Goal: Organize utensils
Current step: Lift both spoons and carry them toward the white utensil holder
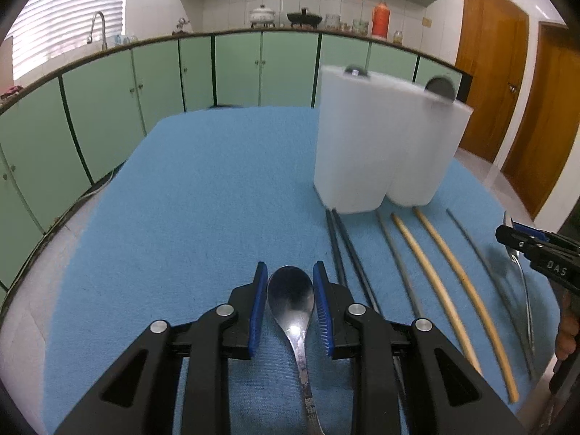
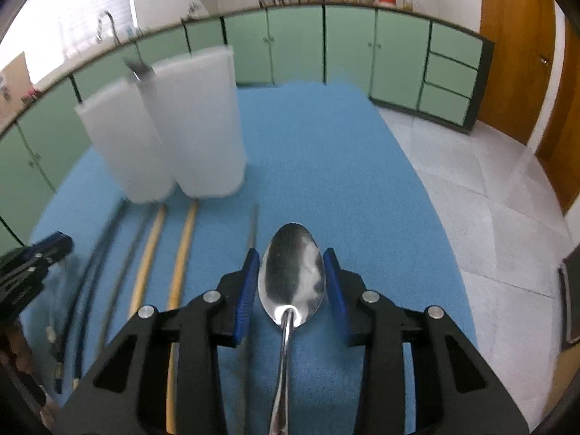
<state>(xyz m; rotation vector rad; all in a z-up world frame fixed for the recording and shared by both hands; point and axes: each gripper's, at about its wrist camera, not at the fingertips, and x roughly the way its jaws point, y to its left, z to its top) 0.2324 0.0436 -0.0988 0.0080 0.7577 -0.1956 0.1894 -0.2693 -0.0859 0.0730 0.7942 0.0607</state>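
Observation:
In the left wrist view my left gripper is open, its blue pads either side of a steel spoon lying on the blue mat. In the right wrist view my right gripper is open around a larger steel spoon on the mat. Two white holders stand together on the mat, each with a utensil end showing at the top; they also show in the right wrist view. Several chopsticks, dark and bamboo, lie in a row between the grippers.
The right gripper shows at the right edge of the left wrist view; the left gripper shows at the left edge of the right wrist view. Green cabinets and a counter stand behind. The mat's right edge drops to a tiled floor.

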